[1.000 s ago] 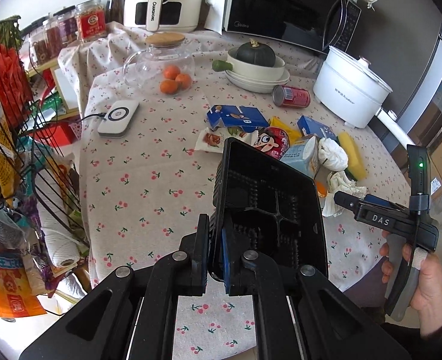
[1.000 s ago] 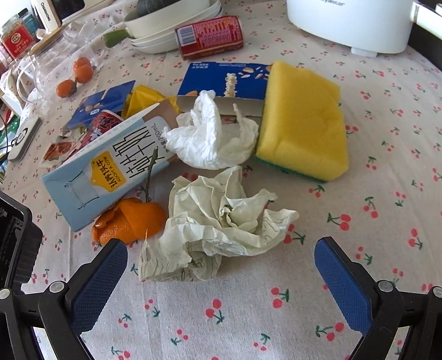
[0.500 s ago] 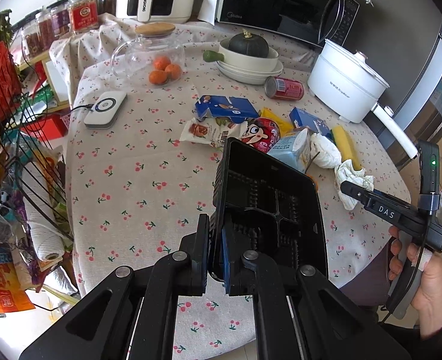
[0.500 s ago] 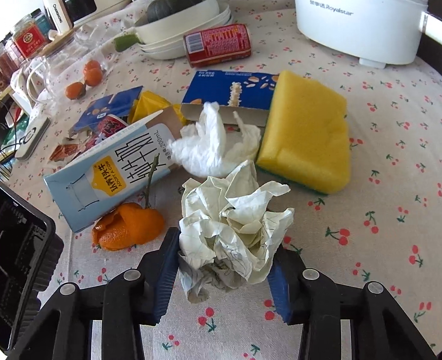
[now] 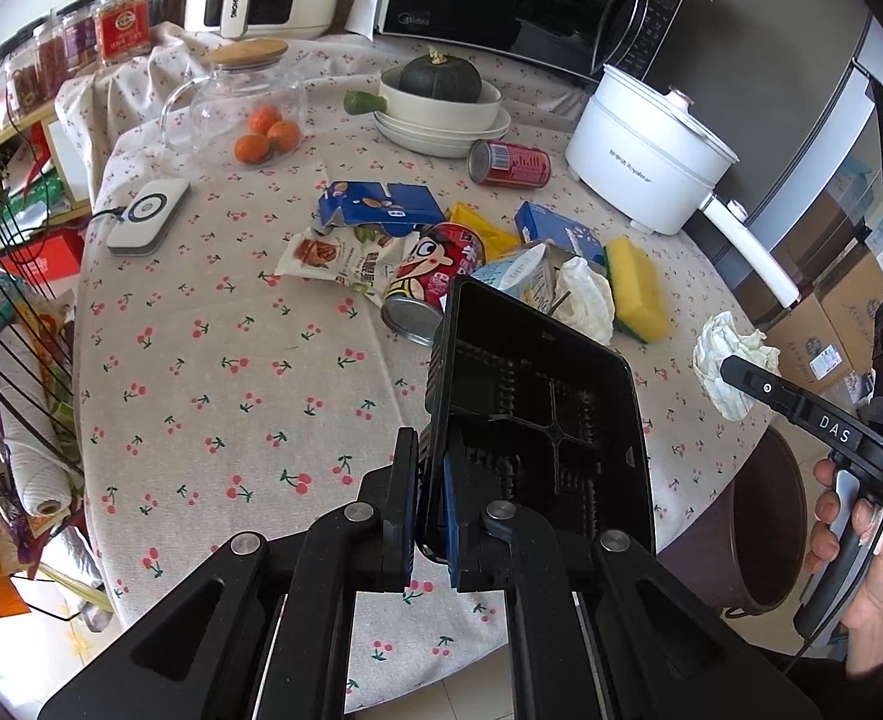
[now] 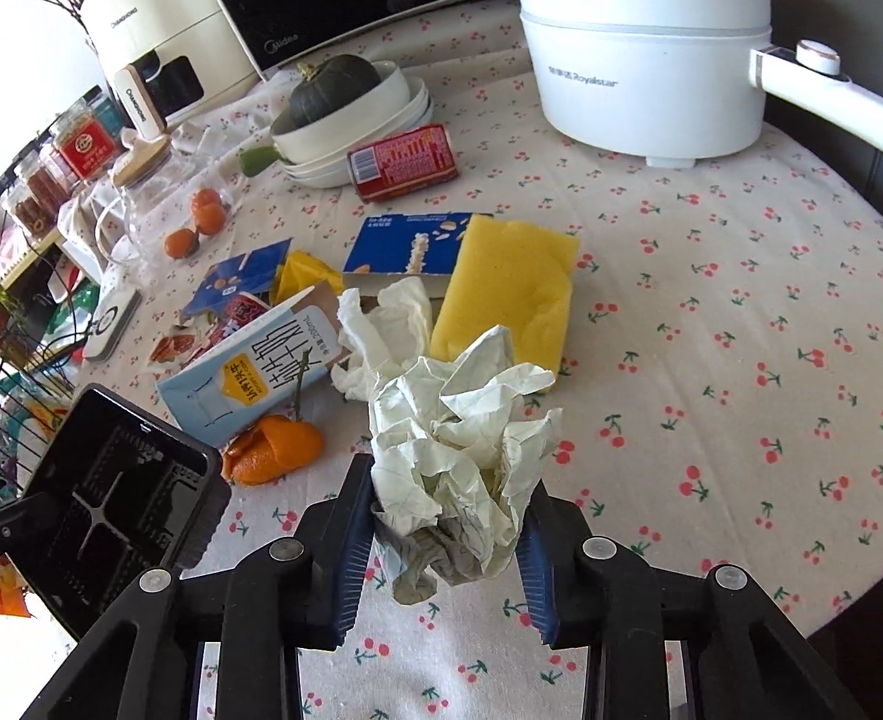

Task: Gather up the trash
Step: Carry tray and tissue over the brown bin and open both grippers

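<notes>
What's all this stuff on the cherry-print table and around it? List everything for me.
crumpled paper: 1, off-white, clamped in the right gripper
black tray: 1, held at its edge by the left gripper
tissue: 1, white, beside the sponge
sponge: 1, yellow, mid-table
milk carton: 1, pale blue, lying flat
orange peel: 1, by the carton
cans: 2, red, lying down
blue boxes: 2, flattened
electric pot: 1, white, far right
squash: 1, dark green, in a white bowl
bin: 1, brown, below the table edge
left gripper: shut
right gripper: just closed on the paper
</notes>
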A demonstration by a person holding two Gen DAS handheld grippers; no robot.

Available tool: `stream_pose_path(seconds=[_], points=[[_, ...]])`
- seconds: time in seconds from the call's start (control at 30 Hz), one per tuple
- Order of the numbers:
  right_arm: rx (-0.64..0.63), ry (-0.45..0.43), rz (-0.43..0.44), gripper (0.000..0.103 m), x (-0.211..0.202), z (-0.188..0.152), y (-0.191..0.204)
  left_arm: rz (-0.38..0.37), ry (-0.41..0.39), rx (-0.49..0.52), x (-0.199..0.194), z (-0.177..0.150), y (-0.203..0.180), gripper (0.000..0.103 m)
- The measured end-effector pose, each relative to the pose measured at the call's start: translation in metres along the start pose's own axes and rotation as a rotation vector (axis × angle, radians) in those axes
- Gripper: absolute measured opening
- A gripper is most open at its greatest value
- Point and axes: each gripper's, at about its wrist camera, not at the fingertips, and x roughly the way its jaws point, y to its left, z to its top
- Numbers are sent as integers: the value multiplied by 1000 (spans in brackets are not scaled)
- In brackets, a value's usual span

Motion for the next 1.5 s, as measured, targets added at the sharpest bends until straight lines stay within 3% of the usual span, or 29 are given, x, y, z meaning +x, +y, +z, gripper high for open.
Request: stream_pose_path(seconds=[0.17,0.4,0.77,1.03,1.27,1.5], points=[[17,-11,7,38,-16,1,-7,-27,2,17,1,1,-17,7],[14,-20,-50,38,-48,-8,-39,-72,22,90,11,0,-63,7],[130,-34,-146,38,-114,-55,-133,-227,59,262,27,-28,-192,7],[216,-7,-201,38,-140,-95,-192,-283,102,374,50,-63,-264,8],[239,33,-237,39,-145,-122,-220,-313,128,433,76,-81,-300,8],[259,39,-248,39,-155,-134,-240,-300,128,472,92,-86,-309,9]])
